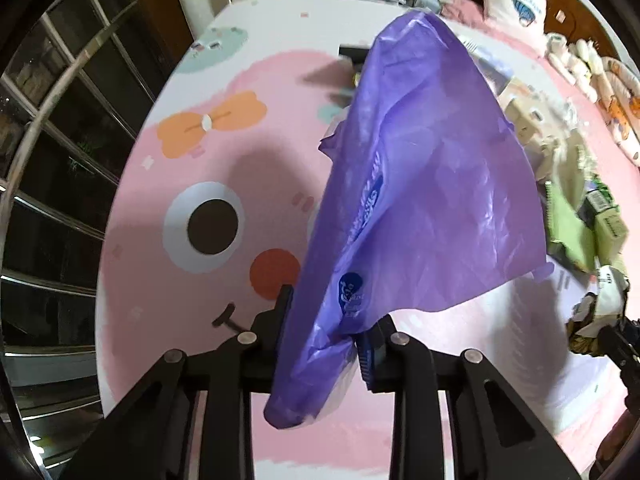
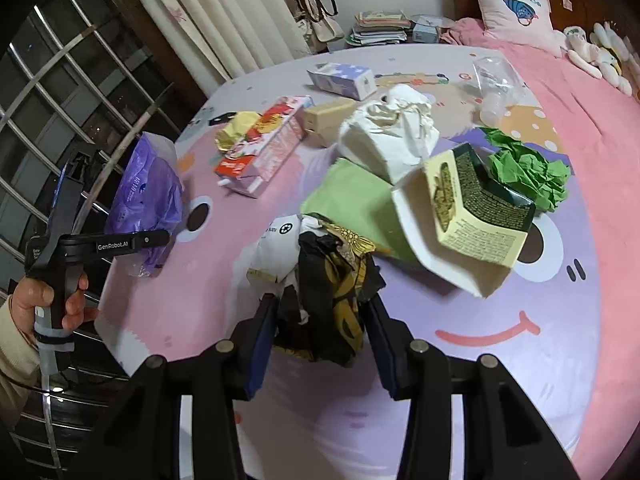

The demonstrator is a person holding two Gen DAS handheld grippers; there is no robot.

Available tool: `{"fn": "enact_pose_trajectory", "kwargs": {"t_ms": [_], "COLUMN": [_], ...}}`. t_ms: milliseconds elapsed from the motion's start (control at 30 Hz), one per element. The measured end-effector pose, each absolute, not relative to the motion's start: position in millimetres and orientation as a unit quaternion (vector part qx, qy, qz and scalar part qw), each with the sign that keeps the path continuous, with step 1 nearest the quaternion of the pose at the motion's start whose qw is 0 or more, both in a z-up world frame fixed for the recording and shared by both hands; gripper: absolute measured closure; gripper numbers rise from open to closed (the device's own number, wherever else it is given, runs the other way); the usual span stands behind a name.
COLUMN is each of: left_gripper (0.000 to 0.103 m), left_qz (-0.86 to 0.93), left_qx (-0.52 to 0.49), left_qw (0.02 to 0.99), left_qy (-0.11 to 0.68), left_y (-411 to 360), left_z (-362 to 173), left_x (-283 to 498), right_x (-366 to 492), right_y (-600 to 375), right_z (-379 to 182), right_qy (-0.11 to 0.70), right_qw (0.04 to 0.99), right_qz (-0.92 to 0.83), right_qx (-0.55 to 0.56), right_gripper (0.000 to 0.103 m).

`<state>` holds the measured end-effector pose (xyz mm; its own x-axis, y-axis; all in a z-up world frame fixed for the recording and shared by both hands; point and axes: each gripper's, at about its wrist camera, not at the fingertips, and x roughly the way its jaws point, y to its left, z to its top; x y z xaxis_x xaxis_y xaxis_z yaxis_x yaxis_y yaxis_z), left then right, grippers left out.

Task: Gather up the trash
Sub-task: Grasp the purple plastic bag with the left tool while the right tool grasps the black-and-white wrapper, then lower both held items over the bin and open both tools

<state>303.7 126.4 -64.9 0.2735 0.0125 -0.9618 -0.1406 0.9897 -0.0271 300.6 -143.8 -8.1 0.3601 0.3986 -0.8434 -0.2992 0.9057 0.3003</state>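
Note:
My left gripper (image 1: 326,332) is shut on a purple plastic bag (image 1: 424,184) and holds it up over the pink cartoon bed cover (image 1: 192,160). The bag also shows in the right wrist view (image 2: 146,196), at the left, with the left gripper (image 2: 160,236) on it. My right gripper (image 2: 322,312) is shut on a crumpled black, yellow and white wrapper (image 2: 328,276); it shows at the right edge of the left wrist view (image 1: 596,312). Ahead lie an open yellow and dark green carton (image 2: 476,208), crumpled green paper (image 2: 528,172), a green sheet (image 2: 356,204) and a white paper bag (image 2: 392,132).
More trash lies further back: a pink snack box (image 2: 268,148), a tan box (image 2: 328,120), a pale blue carton (image 2: 342,78) and clear plastic (image 2: 496,80). A pillow (image 2: 516,8) and soft toys (image 2: 600,52) are at the right. A window grille (image 2: 60,92) runs along the left.

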Motion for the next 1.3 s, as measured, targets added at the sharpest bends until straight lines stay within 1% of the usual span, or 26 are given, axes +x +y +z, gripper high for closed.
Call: {"fn": "enact_pose_trajectory", "kwargs": {"t_ms": [267,467,600,800,967,1167,1300], "left_gripper": [0.077,0.077,0.077,0.077,0.077,0.077,0.077], "left_qz": [-0.004,-0.053,-0.076,-0.103,-0.123,-0.14,-0.144], "left_qx": [-0.029,-0.031,-0.021,-0.01,0.018,0.022,0.026], "left_qw": [0.822,0.828,0.825,0.817,0.814,0.787,0.776], "left_qy": [0.569,0.557,0.559,0.568,0.568,0.6,0.614], "left_y": [103,102,106,114,109,94,83], "left_z": [-4,19,22,8,-10,-45,-69], "left_x": [253,193,151,103,64,24,17], "right_x": [263,212,173,110,65,29,16], "right_y": [-126,-109,-94,-76,-68,-69,-75], "right_z": [23,42,44,30,6,-29,-55], "right_qy": [0.502,0.487,0.491,0.504,0.523,0.564,0.588], "right_qw": [0.837,0.848,0.847,0.841,0.832,0.808,0.792], "right_qz": [0.21,0.195,0.185,0.169,0.156,0.136,0.12], "right_qx": [0.06,0.08,0.09,0.094,0.097,0.104,0.115], "right_gripper": [0.059,0.059,0.059,0.059,0.059,0.059,0.059]}}
